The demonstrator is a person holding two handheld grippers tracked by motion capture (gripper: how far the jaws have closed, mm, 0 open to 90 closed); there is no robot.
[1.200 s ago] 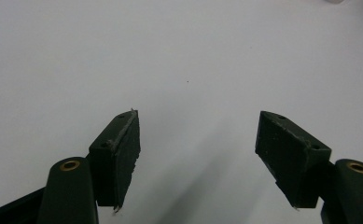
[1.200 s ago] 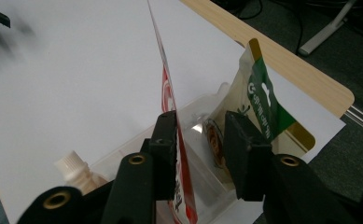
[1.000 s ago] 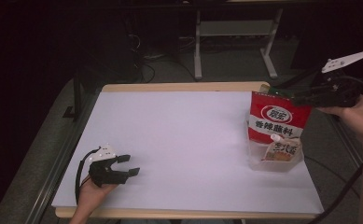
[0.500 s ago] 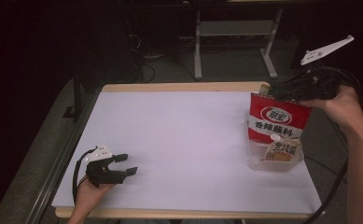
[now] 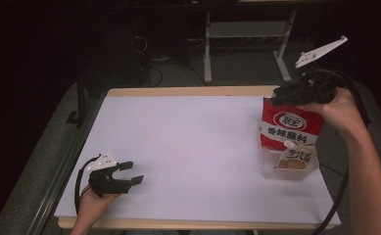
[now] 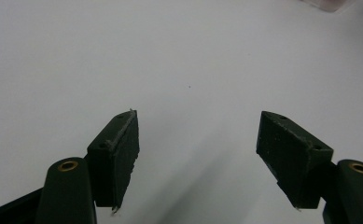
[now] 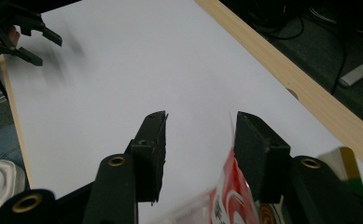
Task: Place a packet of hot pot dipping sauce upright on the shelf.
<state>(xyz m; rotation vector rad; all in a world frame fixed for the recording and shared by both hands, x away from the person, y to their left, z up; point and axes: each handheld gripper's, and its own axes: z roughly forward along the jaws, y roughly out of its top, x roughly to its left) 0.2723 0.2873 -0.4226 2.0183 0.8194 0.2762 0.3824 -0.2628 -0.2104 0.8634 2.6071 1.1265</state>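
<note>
A red and white seasoning pouch (image 5: 291, 132) with a clear bottom stands upright near the right edge of the white table (image 5: 188, 137). My right gripper (image 5: 278, 98) hovers at the pouch's top edge. Its jaws have just been opening. In the right gripper view they (image 7: 200, 135) stand apart, with the pouch's top (image 7: 230, 196) low between them and close to the right pad, neither pad pressing on it. My left gripper (image 5: 131, 172) rests at the table's front left, open, with bare tabletop between its fingers (image 6: 198, 140). It also appears far off in the right gripper view (image 7: 30, 32).
The table has a wooden rim (image 5: 178, 91) along its far side, also seen in the right gripper view (image 7: 282, 70). Behind it stand a metal frame (image 5: 247, 34) and cables on the dark floor. A black cable trails from the right gripper past the table's right edge.
The right hand has moved left over the pouch's top, and its jaws stand wider than before. The left gripper has stayed where it was.
</note>
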